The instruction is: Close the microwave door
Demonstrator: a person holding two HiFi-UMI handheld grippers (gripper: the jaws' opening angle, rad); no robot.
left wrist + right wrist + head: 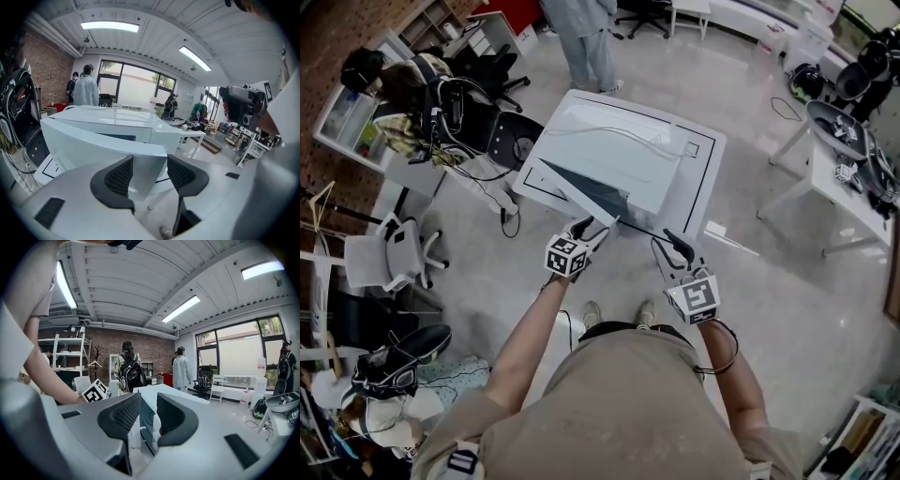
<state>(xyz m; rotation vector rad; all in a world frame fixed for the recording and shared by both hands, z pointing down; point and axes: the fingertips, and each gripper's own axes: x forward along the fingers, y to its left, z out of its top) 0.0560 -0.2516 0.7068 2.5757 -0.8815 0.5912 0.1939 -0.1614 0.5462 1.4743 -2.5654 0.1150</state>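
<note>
The white microwave [642,150] lies below me in the head view, its door [586,187] swung out toward me with the dark window showing. My left gripper [586,228] is at the door's near left corner. In the left gripper view the white door panel [117,140] fills the gap between the jaws of that gripper [150,171], which is shut on it. My right gripper [672,242] is at the door's near right end. In the right gripper view the door edge [144,404] runs between the close-set jaws of that gripper [148,417], touching the pads.
A person [586,37] stands beyond the microwave. A black chair loaded with bags [441,112] is at the left, and a white chair [384,253] nearer. A white desk with gear [853,169] stands at the right. My own feet [619,314] are just below the door.
</note>
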